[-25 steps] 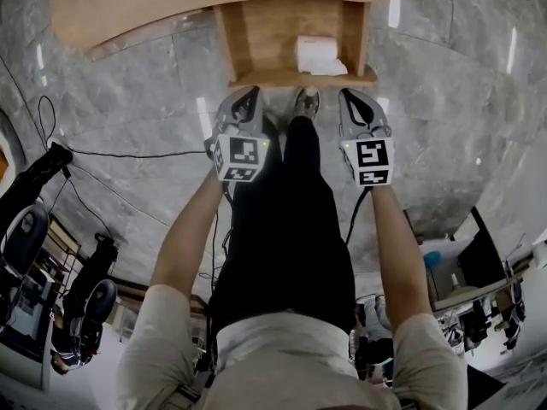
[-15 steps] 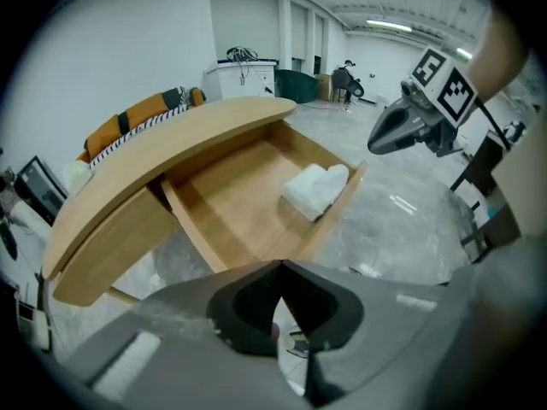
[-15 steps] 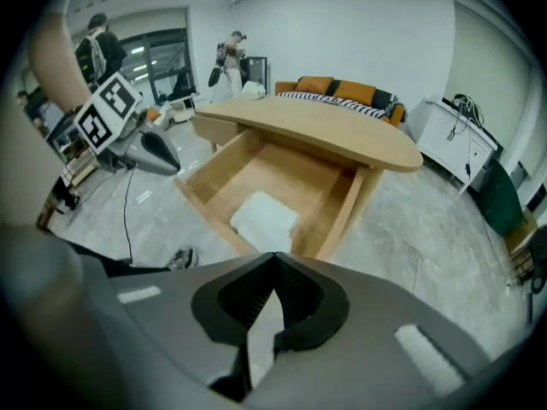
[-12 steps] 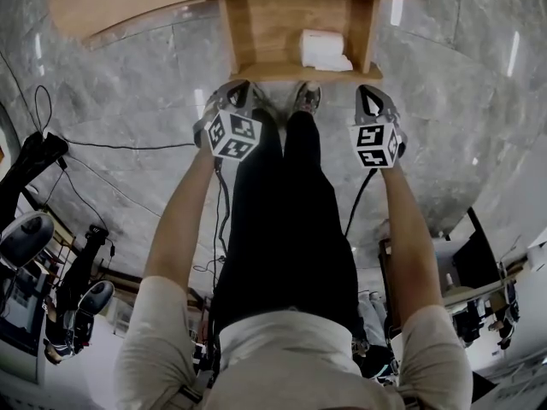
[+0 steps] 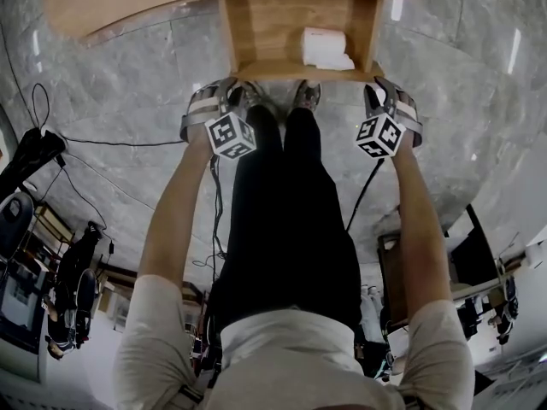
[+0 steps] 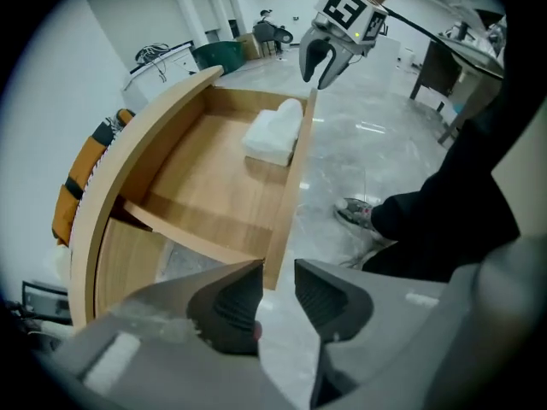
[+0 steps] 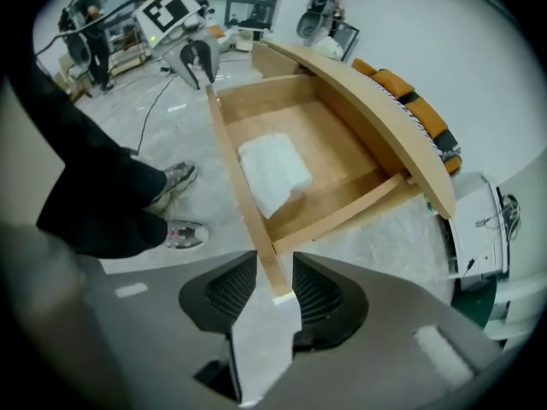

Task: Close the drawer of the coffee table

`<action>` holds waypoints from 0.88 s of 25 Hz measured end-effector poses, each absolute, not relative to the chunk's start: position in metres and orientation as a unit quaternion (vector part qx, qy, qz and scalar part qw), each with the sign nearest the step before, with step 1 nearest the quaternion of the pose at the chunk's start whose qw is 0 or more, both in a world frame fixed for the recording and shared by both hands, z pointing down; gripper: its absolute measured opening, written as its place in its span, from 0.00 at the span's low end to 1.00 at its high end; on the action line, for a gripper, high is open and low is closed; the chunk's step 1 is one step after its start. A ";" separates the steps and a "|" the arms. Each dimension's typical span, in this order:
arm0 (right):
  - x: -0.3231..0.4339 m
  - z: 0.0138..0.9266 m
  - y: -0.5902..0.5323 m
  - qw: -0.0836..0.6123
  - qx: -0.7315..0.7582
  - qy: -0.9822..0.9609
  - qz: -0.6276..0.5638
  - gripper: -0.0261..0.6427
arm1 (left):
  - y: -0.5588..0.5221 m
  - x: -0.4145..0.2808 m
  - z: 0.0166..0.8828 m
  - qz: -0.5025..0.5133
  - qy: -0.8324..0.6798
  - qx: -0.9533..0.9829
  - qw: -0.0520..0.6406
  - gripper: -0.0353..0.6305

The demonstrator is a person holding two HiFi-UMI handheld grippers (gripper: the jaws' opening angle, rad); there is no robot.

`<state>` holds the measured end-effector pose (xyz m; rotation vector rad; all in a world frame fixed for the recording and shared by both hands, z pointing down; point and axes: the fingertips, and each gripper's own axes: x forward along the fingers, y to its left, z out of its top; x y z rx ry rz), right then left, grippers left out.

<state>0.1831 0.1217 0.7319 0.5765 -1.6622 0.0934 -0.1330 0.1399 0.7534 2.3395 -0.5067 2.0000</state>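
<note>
The drawer (image 5: 299,72), a shallow box of light wood, stood pulled well out from under the curved wooden desk (image 5: 128,2) at top centre of the head view, its front panel nearest the frame's middle.

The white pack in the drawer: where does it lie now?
In the head view, the white pack lies inside the open drawer, in its right half, beside the front panel.
</note>
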 end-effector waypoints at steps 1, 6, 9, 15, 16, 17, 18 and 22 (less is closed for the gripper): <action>0.186 0.735 0.122 0.648 0.236 -0.723 0.028 0.25 | 0.139 -0.134 0.756 0.645 -0.161 0.747 0.006 0.24; 0.191 0.756 0.131 0.687 0.172 -0.706 -0.009 0.26 | 0.135 -0.135 0.759 0.653 -0.170 0.737 -0.007 0.24; 0.193 0.763 0.128 0.693 0.164 -0.701 -0.024 0.26 | 0.132 -0.137 0.760 0.665 -0.167 0.726 -0.040 0.24; 0.188 0.764 0.119 0.695 0.148 -0.702 -0.044 0.21 | 0.126 -0.141 0.767 0.676 -0.174 0.716 -0.008 0.24; 0.188 0.763 0.120 0.696 0.144 -0.702 -0.045 0.21 | 0.127 -0.141 0.769 0.678 -0.170 0.715 -0.009 0.24; 0.188 0.764 0.122 0.697 0.137 -0.702 -0.046 0.18 | 0.126 -0.141 0.770 0.682 -0.166 0.713 -0.013 0.23; 0.189 0.764 0.124 0.700 0.128 -0.701 -0.048 0.17 | 0.125 -0.141 0.768 0.685 -0.162 0.710 -0.020 0.22; 0.186 0.758 0.123 0.704 0.099 -0.701 -0.057 0.16 | 0.121 -0.145 0.760 0.691 -0.156 0.705 -0.038 0.21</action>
